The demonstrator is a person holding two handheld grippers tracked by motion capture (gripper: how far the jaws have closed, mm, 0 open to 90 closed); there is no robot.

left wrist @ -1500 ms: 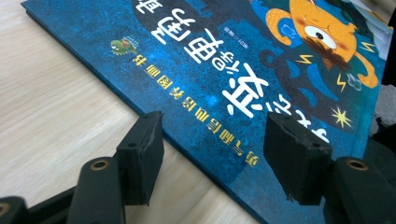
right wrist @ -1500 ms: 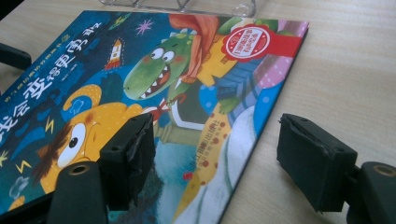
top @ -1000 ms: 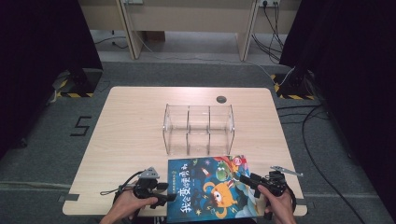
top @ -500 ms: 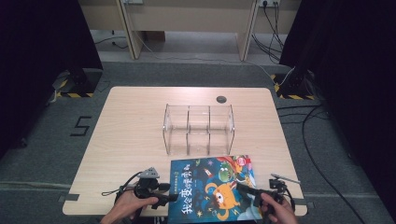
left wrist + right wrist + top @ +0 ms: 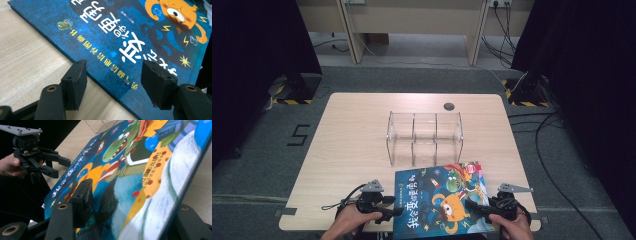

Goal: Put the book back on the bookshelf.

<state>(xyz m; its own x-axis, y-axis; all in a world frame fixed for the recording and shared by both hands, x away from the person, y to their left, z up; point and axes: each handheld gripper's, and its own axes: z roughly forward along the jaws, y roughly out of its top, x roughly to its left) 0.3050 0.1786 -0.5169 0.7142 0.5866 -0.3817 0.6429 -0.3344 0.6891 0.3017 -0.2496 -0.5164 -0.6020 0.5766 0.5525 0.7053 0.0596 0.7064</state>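
A picture book (image 5: 439, 202) with a blue cover and an orange monster lies at the table's front edge, hanging over it a little. My left gripper (image 5: 394, 212) is at its left edge. In the left gripper view the jaws (image 5: 113, 75) stand open, one over bare wood and one over the cover (image 5: 120, 32). My right gripper (image 5: 474, 207) has just been closing with the book's right edge between its jaws. In the right gripper view the book (image 5: 130, 170) sits aslant in the gripper (image 5: 135, 202). One pad lies on the cover and the other jaw is hidden under the edge.
A clear acrylic organiser (image 5: 424, 137) with open compartments stands mid-table just behind the book. A round black grommet (image 5: 449, 106) sits near the far edge of the wooden table (image 5: 352, 140). Cables trail on the floor at the right. The left gripper (image 5: 60, 166) also shows in the right gripper view.
The right gripper has shifted slightly at the book's right edge, and the book has nudged a little with it. The left hand has stayed put.
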